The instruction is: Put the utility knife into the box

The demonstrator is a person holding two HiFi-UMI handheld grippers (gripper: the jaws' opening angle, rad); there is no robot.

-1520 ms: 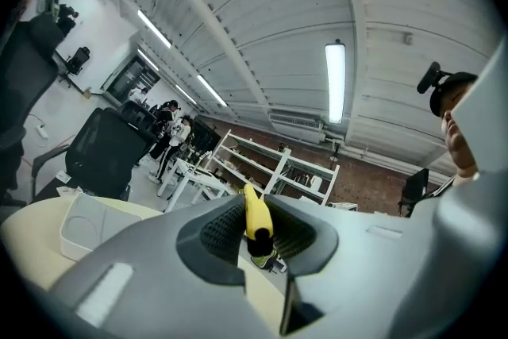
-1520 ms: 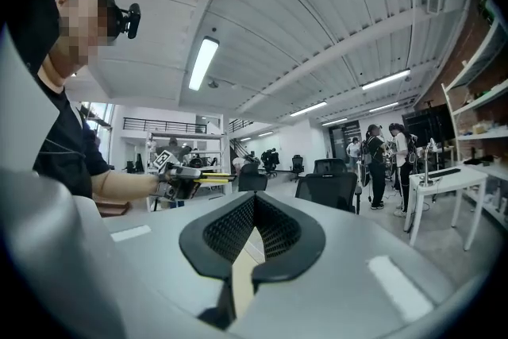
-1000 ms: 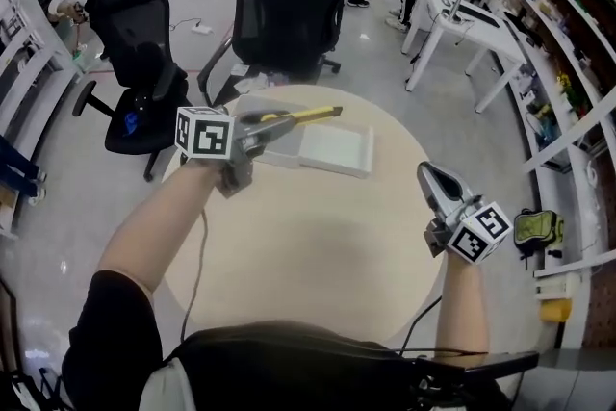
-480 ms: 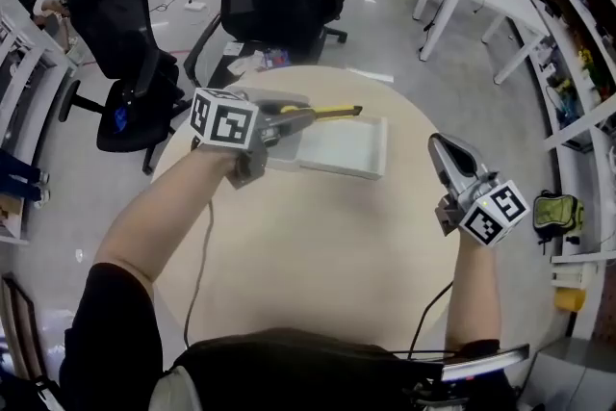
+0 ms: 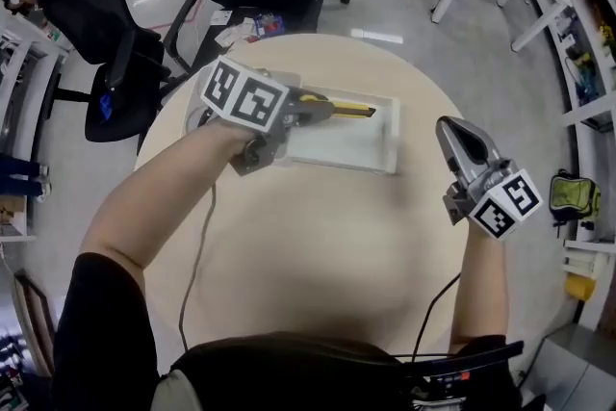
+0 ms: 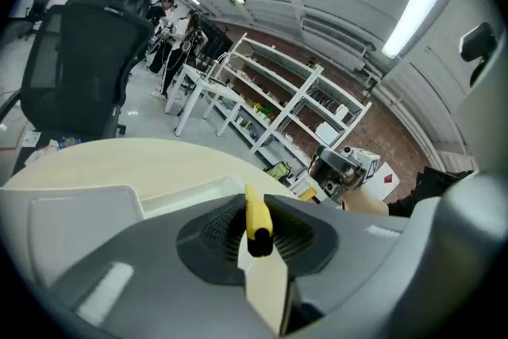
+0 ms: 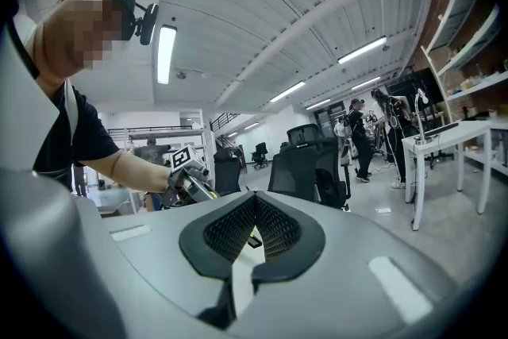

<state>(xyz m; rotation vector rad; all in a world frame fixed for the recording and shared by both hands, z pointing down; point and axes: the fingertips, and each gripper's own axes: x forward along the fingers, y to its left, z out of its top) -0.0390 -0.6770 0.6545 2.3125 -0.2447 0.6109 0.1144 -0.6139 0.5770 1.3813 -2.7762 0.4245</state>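
Left gripper [image 5: 313, 109] is seen at upper centre of the head view, jaws closed down on the utility knife [image 5: 348, 108], only a narrow gap kept by the knife body. In the left gripper view the knife is clamped between the dark ribbed pads [image 6: 218, 228], seen end-on: yellow body, black cap nearest the camera. In the head view the knife is held roughly level, yellow with a darker tip, pointed toward the right of the frame and laid across the upper edge of the box [image 5: 391, 138]. Contact between knife and box cannot be told. The box is a shallow white tray, placed on the round beige table [image 5: 318, 245] in the upper middle of the frame. Right gripper [image 5: 452, 136] is held at right of the frame, well apart from the box, above the table edge. Its jaws are brought together at the tips and nothing is held between them.
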